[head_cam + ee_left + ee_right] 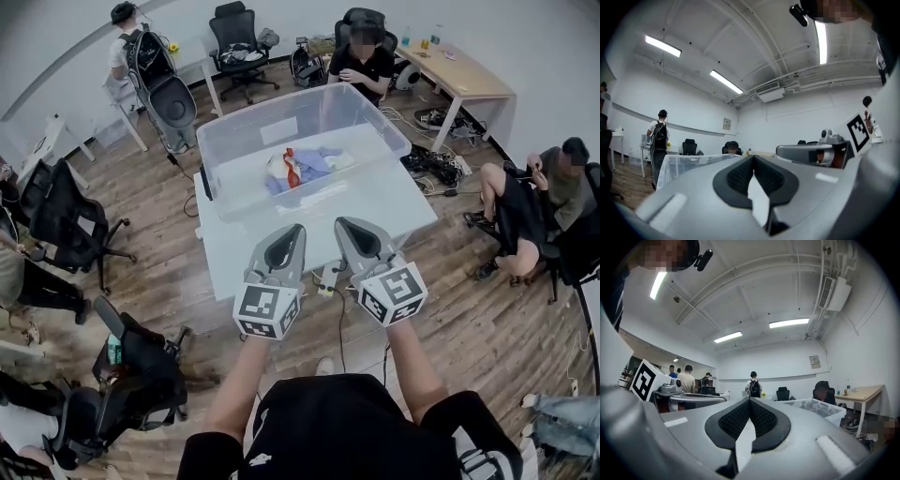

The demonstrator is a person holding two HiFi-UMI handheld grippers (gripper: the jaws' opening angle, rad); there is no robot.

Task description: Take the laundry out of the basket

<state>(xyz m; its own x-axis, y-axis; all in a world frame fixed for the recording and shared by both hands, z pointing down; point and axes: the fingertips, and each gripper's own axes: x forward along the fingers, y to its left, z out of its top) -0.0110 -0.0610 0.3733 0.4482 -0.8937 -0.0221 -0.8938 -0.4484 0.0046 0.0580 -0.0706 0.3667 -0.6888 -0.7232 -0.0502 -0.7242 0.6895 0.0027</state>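
Observation:
A clear plastic basket (234,141) stands on the white table (394,202). Inside it lies a small heap of laundry (300,167) in blue, white and red. My left gripper (289,234) and right gripper (349,230) are held side by side over the table's near edge, short of the basket, tips raised. Both are shut with nothing between the pads. In the left gripper view the left gripper's (753,158) jaws meet, with the basket (689,161) beyond at the left. The right gripper view shows the right gripper (750,400) equally closed, with the basket (820,408) to the right.
Office chairs (70,225) stand left of the table, and another chair (141,375) is near my left side. People sit at the far side (364,64) and on the floor at the right (525,211). A wooden desk (464,75) and floor cables (431,164) lie at the back right.

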